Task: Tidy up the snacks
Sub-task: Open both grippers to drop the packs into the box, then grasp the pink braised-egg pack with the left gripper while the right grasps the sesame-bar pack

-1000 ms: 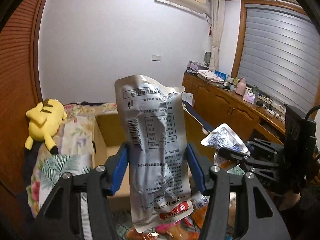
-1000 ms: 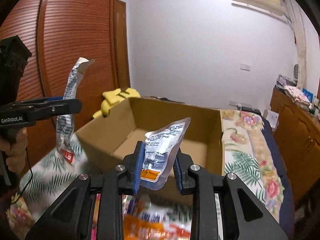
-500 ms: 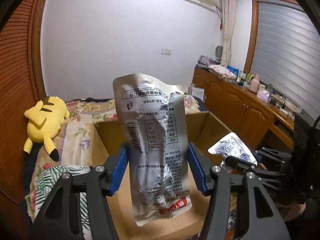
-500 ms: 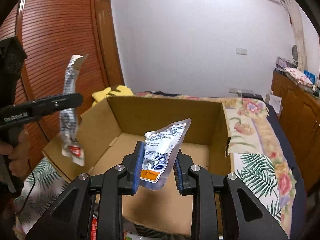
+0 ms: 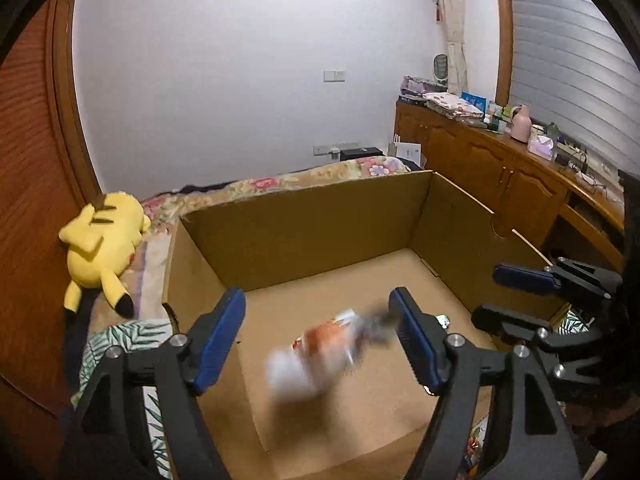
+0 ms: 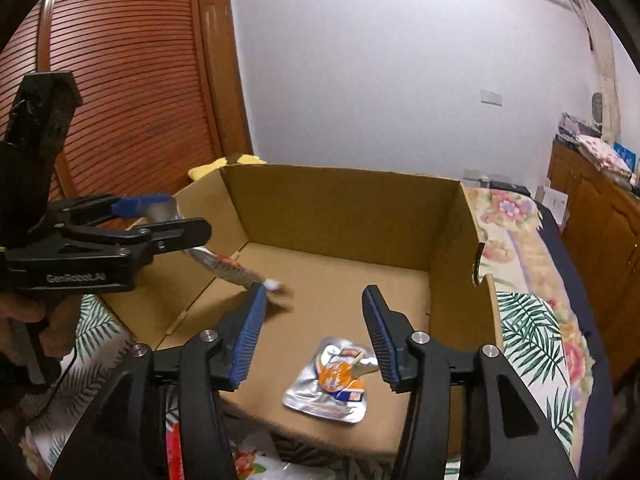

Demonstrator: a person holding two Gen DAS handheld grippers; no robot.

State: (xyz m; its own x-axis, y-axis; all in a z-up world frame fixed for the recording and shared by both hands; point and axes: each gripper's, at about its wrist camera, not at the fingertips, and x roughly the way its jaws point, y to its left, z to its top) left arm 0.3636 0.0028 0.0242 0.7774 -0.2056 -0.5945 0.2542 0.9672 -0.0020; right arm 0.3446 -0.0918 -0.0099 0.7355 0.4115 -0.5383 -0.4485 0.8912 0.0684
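Both sets of fingers spread wide, nothing gripped! Beneath the right gripper [image 6: 312, 328], a small silver-and-orange pouch [image 6: 332, 380] lies flat on the cardboard box [image 6: 340, 208] floor. Under the left gripper [image 5: 316, 336], a blurred long pouch [image 5: 320, 352], probably mid-fall. Two snacks boxed; more packets [image 6: 256, 456] seemingly wait outside.

Both hand-held grippers now open, small pouch [image 6: 330, 384] dropped into box [image 6: 460, 248], long pouch [image 5: 320, 354] falling
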